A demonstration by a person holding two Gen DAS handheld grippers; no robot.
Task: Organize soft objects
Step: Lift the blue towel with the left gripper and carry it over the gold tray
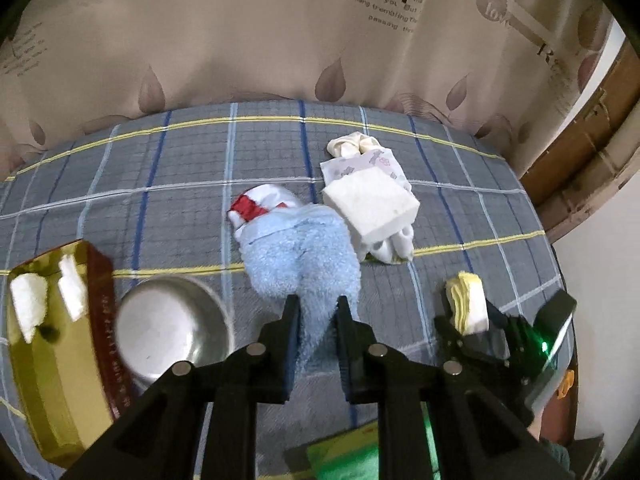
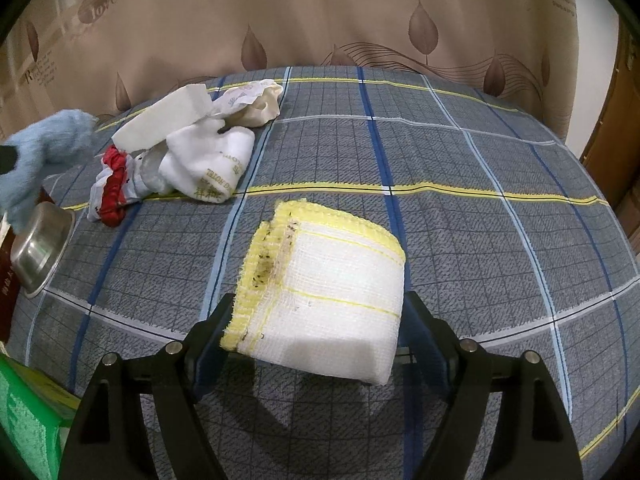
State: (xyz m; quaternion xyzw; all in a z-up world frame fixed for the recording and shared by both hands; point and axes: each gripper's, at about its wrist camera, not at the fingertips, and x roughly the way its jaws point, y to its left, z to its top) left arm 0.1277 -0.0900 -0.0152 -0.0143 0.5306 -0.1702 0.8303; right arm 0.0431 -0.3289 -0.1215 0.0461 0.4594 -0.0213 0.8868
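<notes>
My left gripper (image 1: 317, 306) is shut on the tail of a fluffy light-blue cloth (image 1: 304, 256), which hangs above the plaid bedsheet (image 1: 160, 184). In the right wrist view the same blue cloth (image 2: 44, 152) dangles at the far left. My right gripper (image 2: 316, 318) is shut on a folded white cloth with yellow edging (image 2: 328, 284), held just above the sheet with its shadow beneath. The left wrist view shows that right gripper (image 1: 472, 320) with the yellow-edged cloth (image 1: 466, 300) at the right.
A pile lies mid-bed: a white foam block (image 1: 372, 208), a red-and-white cloth (image 1: 256, 206), a cream cloth (image 1: 352, 144) and a white hotel towel (image 2: 208, 160). A steel bowl (image 1: 172, 324), a gold box (image 1: 52, 360) and a green box (image 1: 348, 456) sit near me. A curtain (image 1: 240, 40) hangs behind.
</notes>
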